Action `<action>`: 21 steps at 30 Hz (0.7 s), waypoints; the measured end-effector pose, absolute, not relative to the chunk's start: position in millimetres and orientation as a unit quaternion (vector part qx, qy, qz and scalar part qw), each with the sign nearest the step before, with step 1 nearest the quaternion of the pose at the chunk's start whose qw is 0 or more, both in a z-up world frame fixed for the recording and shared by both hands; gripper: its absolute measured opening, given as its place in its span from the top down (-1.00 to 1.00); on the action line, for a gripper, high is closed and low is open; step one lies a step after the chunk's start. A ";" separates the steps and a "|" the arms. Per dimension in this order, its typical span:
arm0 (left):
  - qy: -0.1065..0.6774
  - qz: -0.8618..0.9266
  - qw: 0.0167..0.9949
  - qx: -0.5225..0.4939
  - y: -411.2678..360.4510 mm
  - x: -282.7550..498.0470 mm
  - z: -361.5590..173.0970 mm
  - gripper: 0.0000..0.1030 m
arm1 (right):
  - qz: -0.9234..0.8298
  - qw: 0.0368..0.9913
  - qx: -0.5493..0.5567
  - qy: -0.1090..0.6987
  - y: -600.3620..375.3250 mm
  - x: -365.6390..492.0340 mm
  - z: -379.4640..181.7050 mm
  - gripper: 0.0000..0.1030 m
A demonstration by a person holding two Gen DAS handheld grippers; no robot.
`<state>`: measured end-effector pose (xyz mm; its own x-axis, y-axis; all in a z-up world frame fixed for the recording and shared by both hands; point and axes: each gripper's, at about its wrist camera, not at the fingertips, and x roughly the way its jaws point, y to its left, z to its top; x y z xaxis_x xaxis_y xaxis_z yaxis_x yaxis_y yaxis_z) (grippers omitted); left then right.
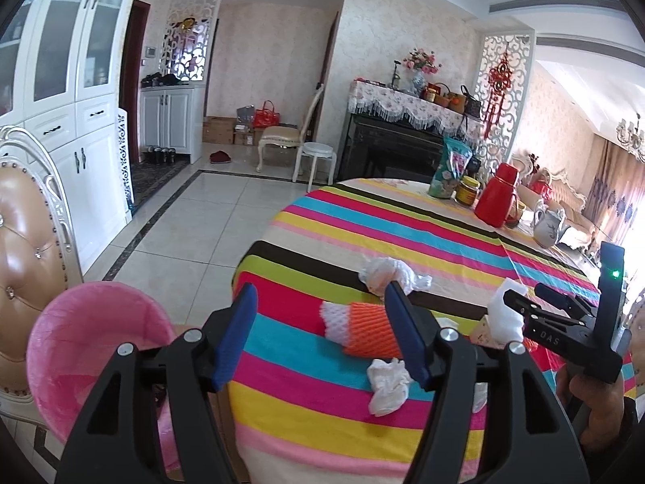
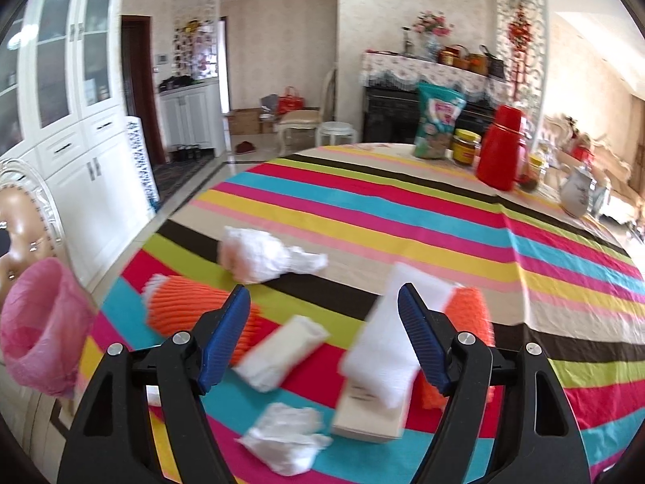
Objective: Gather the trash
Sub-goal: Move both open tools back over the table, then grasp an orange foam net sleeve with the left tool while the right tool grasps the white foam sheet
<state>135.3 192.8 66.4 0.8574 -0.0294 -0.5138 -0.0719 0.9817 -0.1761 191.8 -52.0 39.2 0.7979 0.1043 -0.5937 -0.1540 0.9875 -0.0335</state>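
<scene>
A pink-lined trash bin (image 1: 92, 347) stands off the near left edge of the table (image 1: 423, 218), beside a padded chair (image 1: 24, 250); what shows of its inside looks bare, though the left tool (image 1: 320, 334) covers its lower part. Measured from that bin, the trash lies on the striped cloth to the right: an orange foam net sleeve (image 1: 369, 328) closest, a crumpled white plastic wrap (image 1: 387, 272) beyond it, a crumpled tissue (image 1: 387, 387) in front. Farther right are a folded white wad (image 2: 282, 353), a white foam sheet (image 2: 387, 347) over a small cardboard box (image 2: 367, 415), and a second orange net (image 2: 469, 314), half hidden by the right tool (image 2: 324, 336). Both tools stand open with nothing gripped. At the far end sit a red thermos (image 2: 502, 149), a yellow-lidded jar (image 2: 465, 147), a teal bag (image 2: 437, 121) and a white teapot (image 2: 578, 195); their contents cannot be made out. The right wrist view is motion-blurred.
</scene>
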 end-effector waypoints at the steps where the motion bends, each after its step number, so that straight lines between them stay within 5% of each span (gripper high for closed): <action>1: 0.269 0.009 0.959 -0.094 190.4 137.8 65.6 -0.23 | 0.060 0.947 -0.038 0.313 -56.8 193.9 36.8 -0.40; 21: 0.379 -0.033 0.917 -0.120 130.2 224.1 -12.8 -0.39 | 0.012 0.925 -0.030 0.379 -90.4 233.4 -20.0 -0.34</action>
<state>224.1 130.2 -12.8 0.7113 -0.1516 -0.6864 -0.0297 0.9691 -0.2448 233.4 -90.4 -20.0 0.7117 -0.0005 -0.7025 -0.0451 0.9979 -0.0463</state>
